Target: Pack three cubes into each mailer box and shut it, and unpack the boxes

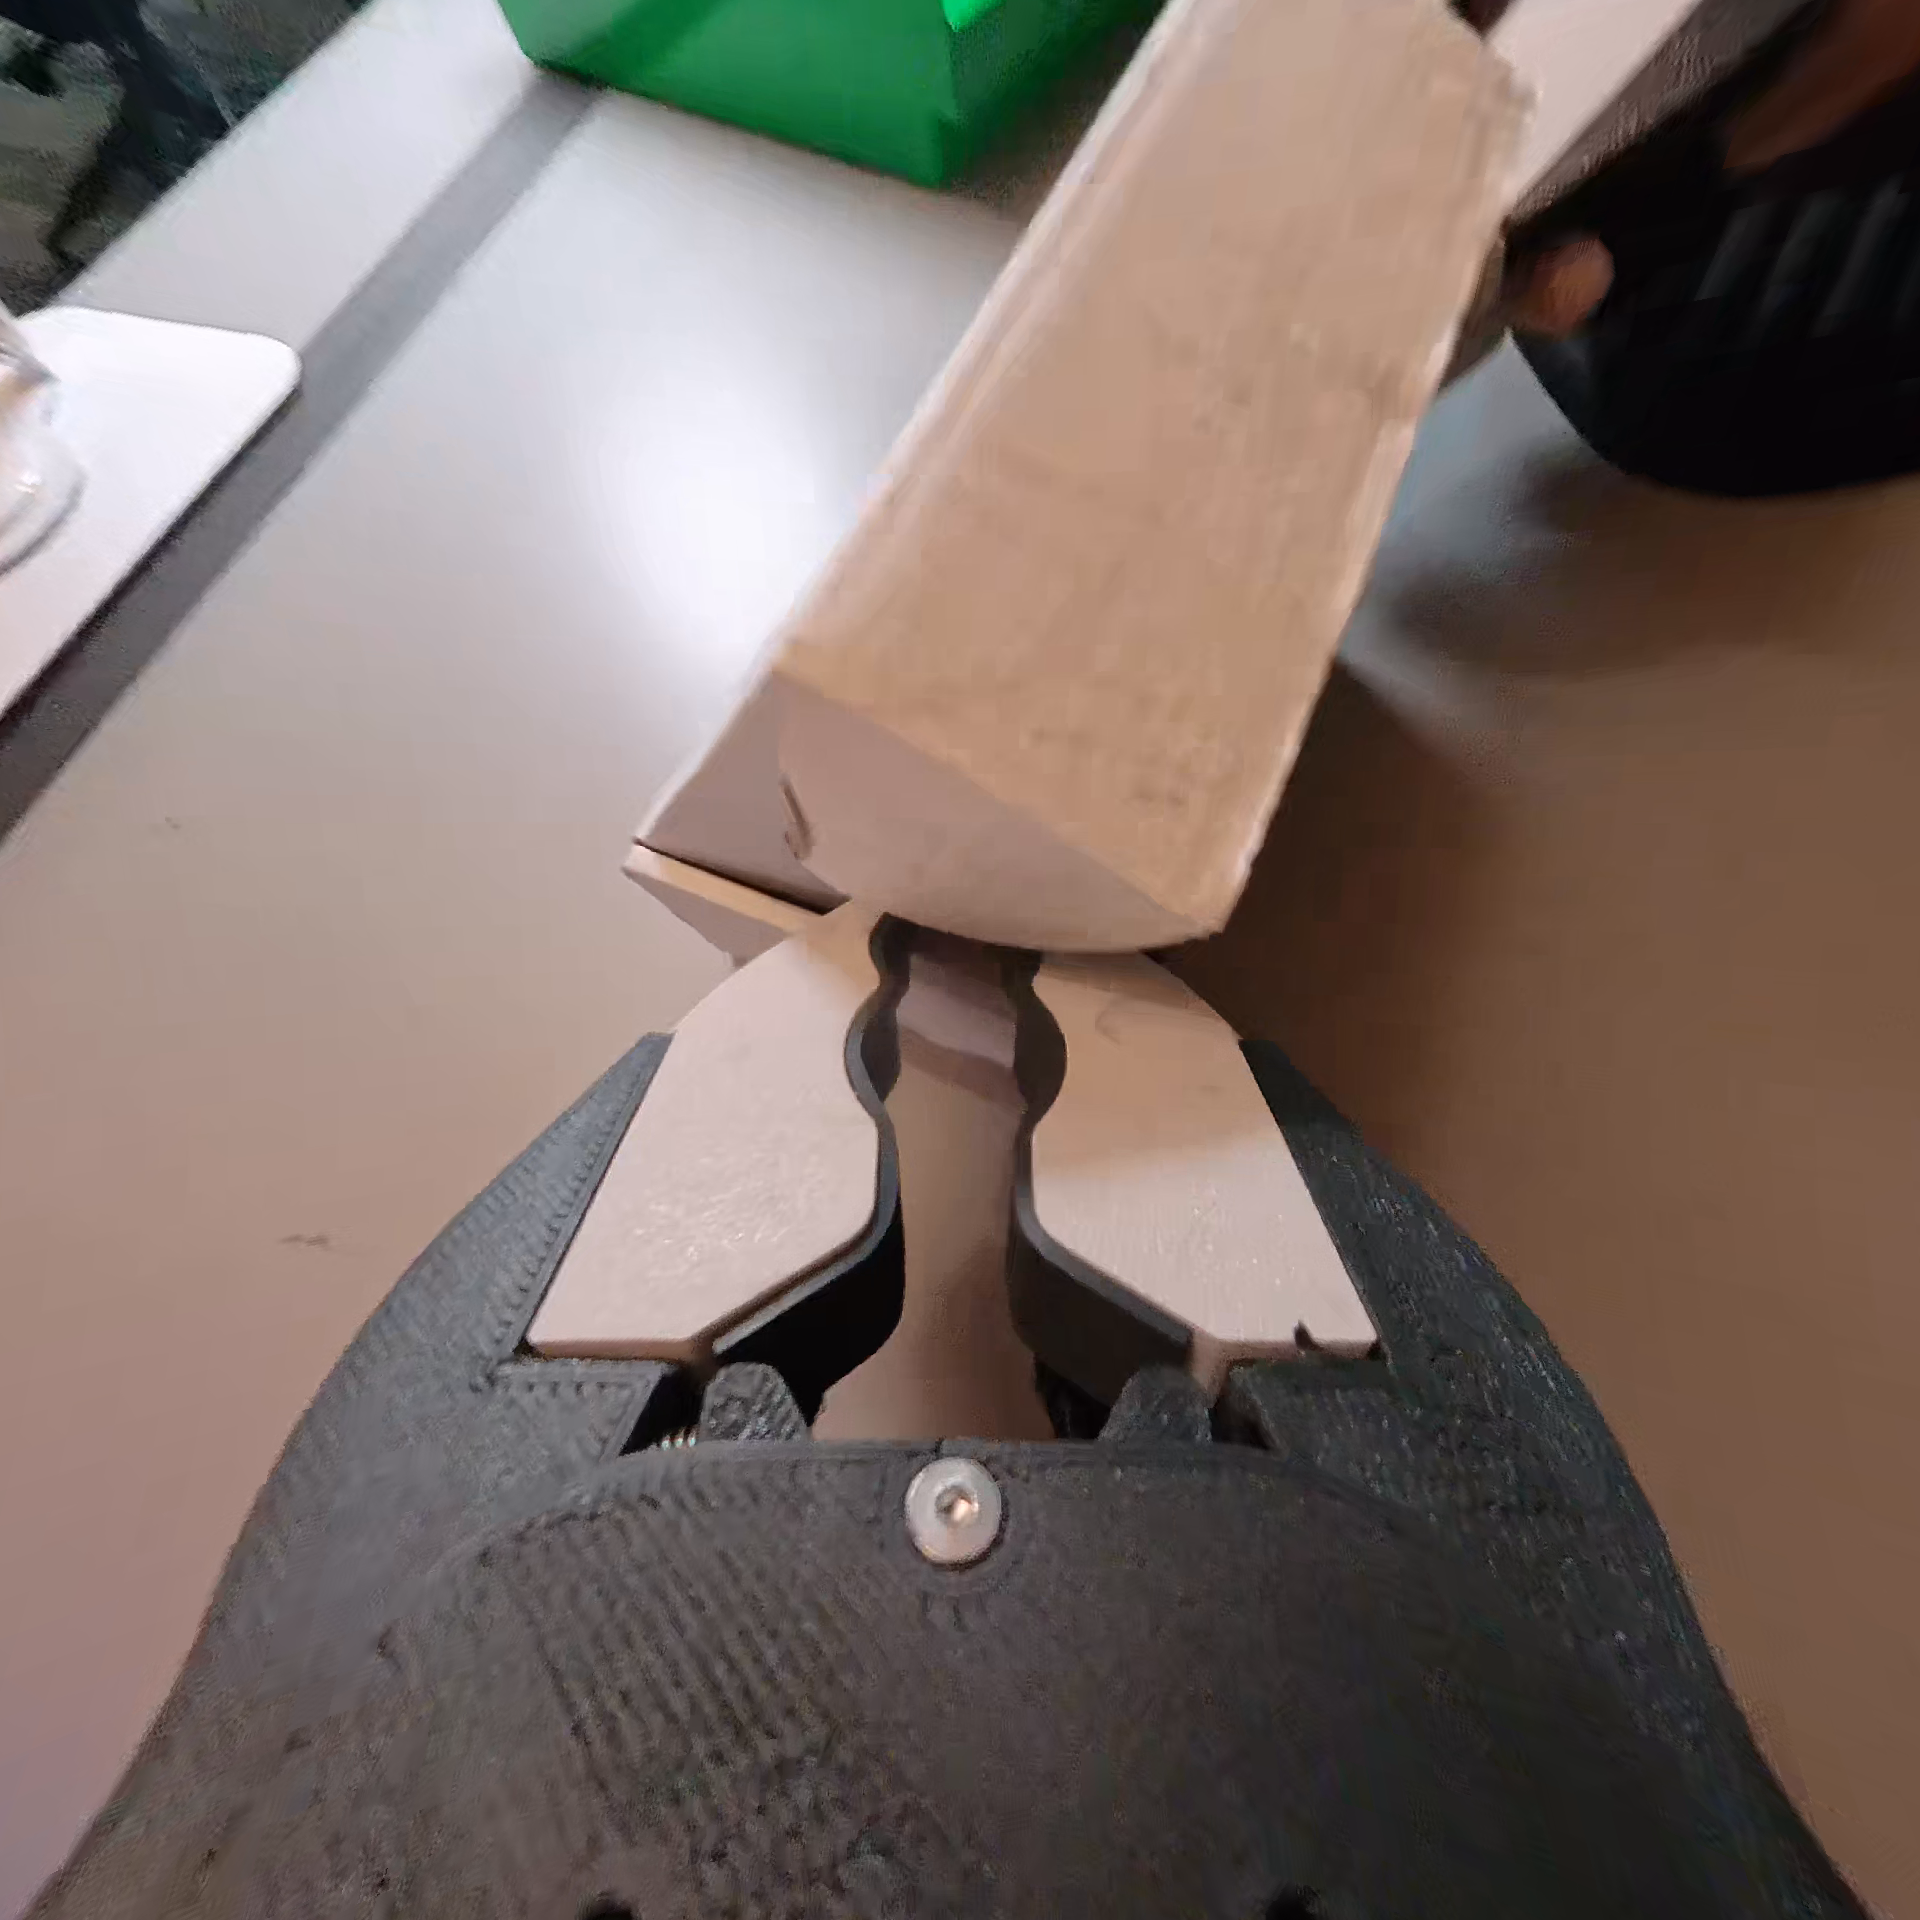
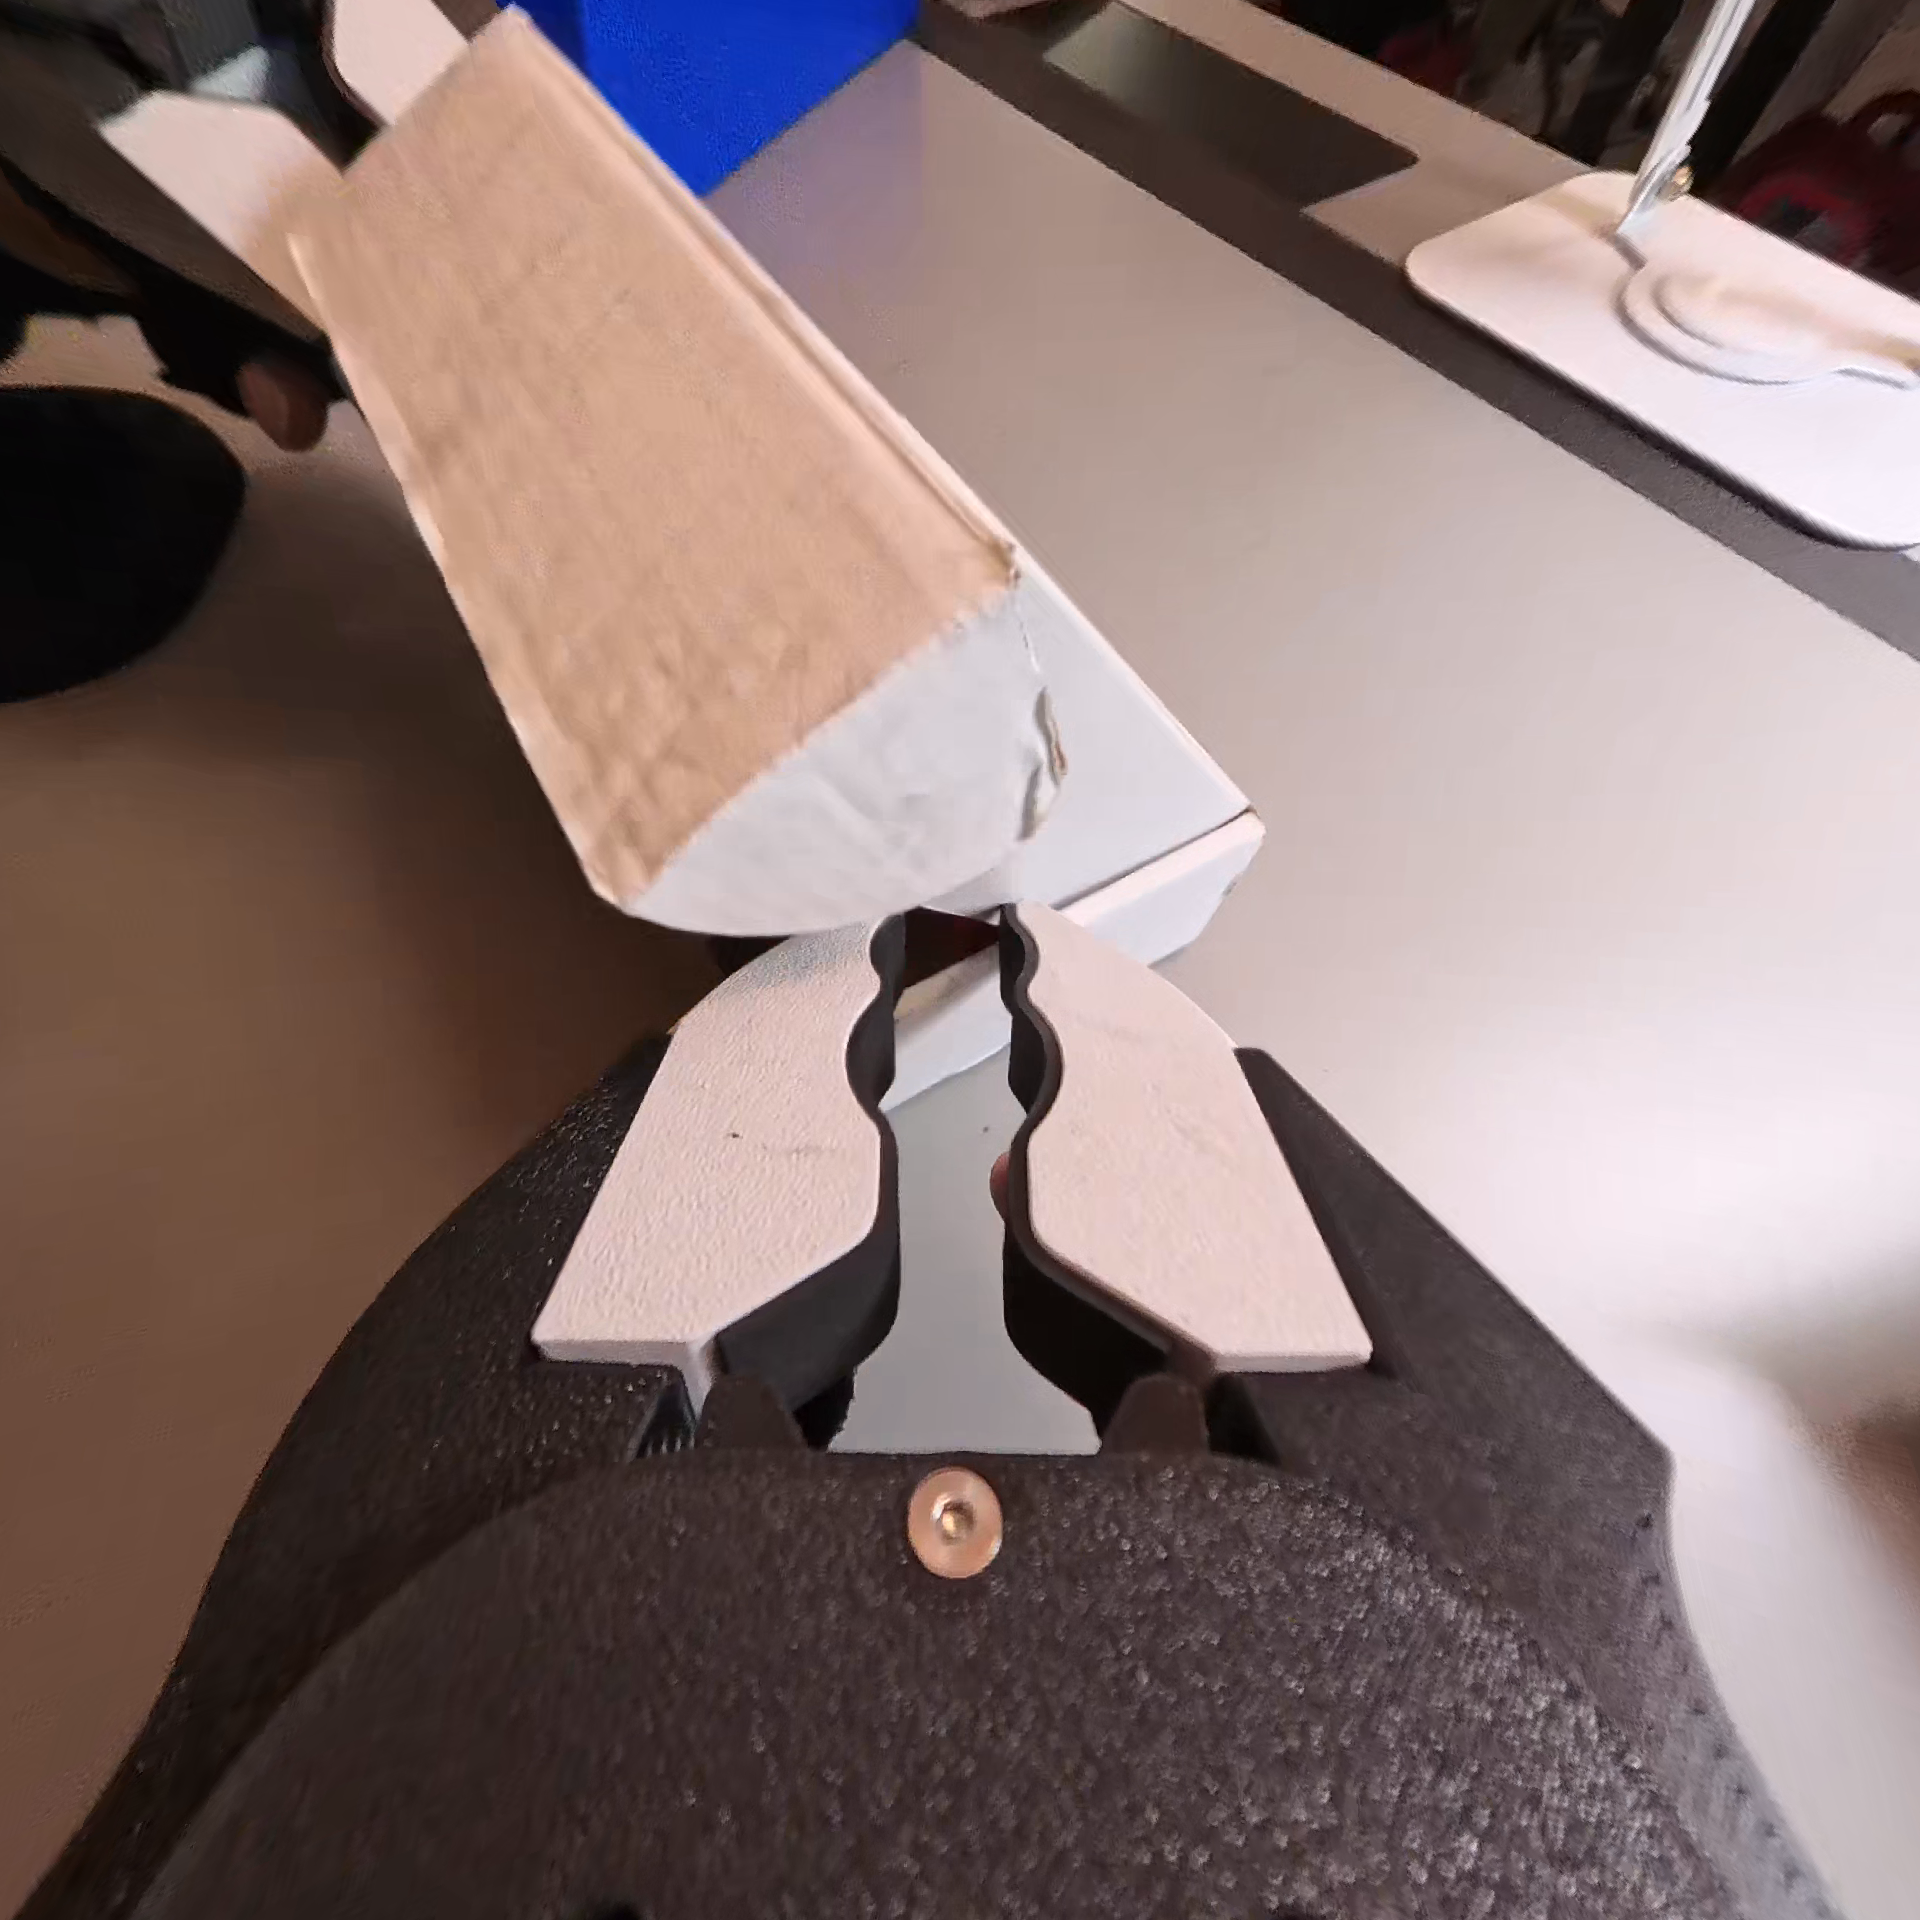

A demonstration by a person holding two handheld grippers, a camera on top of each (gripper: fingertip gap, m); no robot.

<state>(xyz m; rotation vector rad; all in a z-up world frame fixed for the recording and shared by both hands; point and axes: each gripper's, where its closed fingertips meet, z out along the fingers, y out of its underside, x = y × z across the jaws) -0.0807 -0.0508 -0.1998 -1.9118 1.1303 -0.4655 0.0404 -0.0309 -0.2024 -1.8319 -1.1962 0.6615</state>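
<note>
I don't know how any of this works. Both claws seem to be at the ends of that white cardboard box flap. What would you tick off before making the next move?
1. Left gripper at the near end of the mailer box front flap: ok, tips at the flap's corner.
2. Right gripper at the other end: ok, tips under that flap end.
3. Either grip actually pinching cardboard: cannot tell, fingertips are hidden under the flap.
4. Flap tucked shut: not ok, it stands raised.
5. Three cubes inside: cannot tell, the interior is hidden.
6. Green box away from the flap: ok.
</note>
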